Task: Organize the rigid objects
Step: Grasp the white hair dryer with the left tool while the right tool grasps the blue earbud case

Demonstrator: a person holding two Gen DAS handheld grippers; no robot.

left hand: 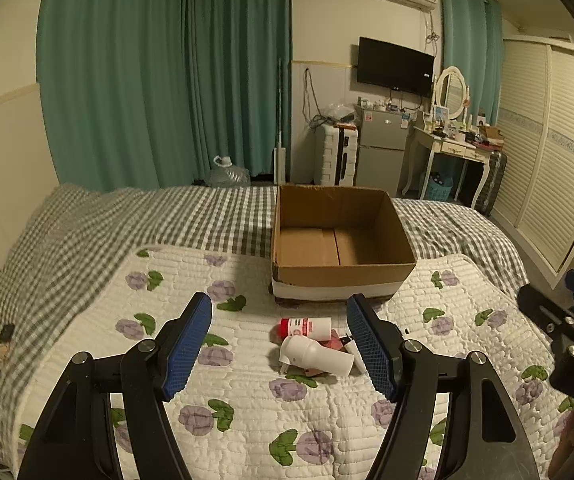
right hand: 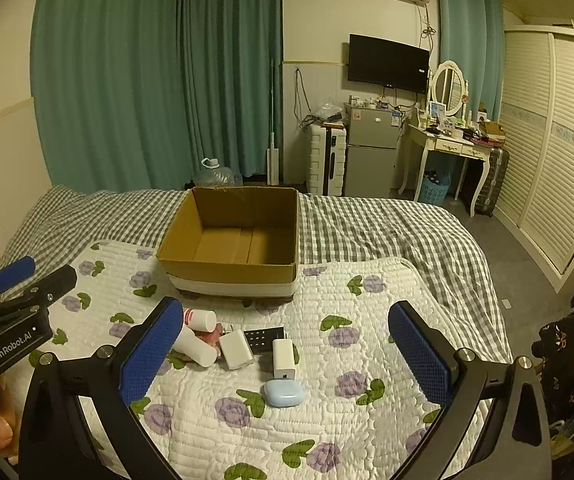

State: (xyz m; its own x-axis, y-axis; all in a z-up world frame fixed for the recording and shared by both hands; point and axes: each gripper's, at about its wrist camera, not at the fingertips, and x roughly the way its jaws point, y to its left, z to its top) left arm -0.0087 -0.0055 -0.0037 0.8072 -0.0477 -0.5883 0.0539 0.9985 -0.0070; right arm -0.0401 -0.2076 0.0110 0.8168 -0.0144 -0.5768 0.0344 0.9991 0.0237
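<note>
An open, empty cardboard box [left hand: 339,236] [right hand: 231,236] sits on the floral quilt. In front of it lies a cluster of small items: a red-and-white bottle [left hand: 305,327] [right hand: 201,318], a white cylinder [left hand: 317,354] [right hand: 195,346], a white charger block [right hand: 236,349], a black remote [right hand: 265,338], a white power bank [right hand: 284,358] and a light blue case [right hand: 284,393]. My left gripper [left hand: 279,354] is open, hovering just before the bottles. My right gripper [right hand: 287,354] is open, above the power bank area. Both are empty.
The bed has a grey checked sheet [right hand: 387,232] beyond the quilt. The right gripper's body [left hand: 567,332] shows at the left view's right edge; the left one [right hand: 7,320] at the right view's left edge. A fridge, dressing table and wardrobe stand beyond the bed.
</note>
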